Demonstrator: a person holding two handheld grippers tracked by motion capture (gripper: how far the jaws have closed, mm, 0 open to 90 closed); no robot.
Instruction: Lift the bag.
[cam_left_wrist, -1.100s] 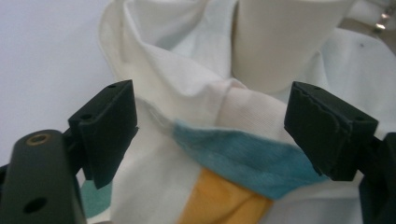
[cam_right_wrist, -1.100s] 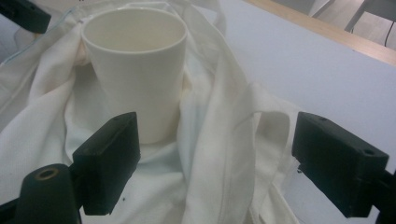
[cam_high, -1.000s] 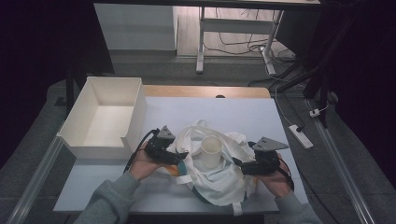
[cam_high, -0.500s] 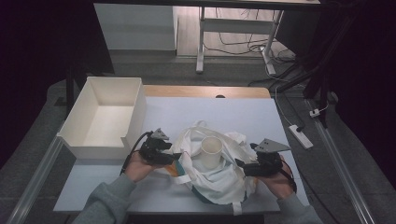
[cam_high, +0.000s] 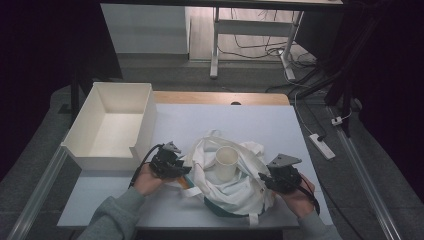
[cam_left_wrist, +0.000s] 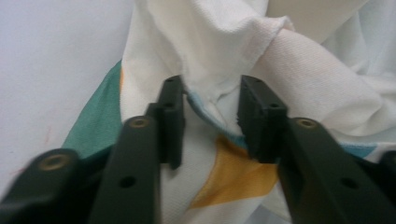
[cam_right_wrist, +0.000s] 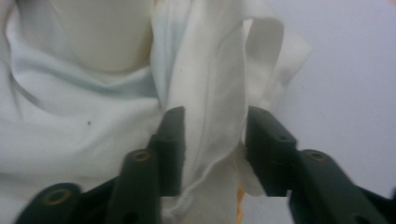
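Both grippers, left gripper (cam_left_wrist: 211, 122) and right gripper (cam_right_wrist: 214, 145), have jaws parted around folds of the cloth bag (cam_high: 240, 187)

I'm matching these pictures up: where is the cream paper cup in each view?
High view: cream paper cup stands centre, inside the white cloth bag.
Left gripper view: top right corner.
Right gripper view: top left.
Shared landmark: the bag's white fabric.

High view: the table top (cam_high: 280, 120) is evenly lit from above, while the surrounding room falls into deep shadow; the image is soft and grainy. Both gripper views: bright, low-contrast, close-range pictures in which the white cloth bag (cam_left_wrist: 299, 88) is nearly washed out and the near jaws are blurred.
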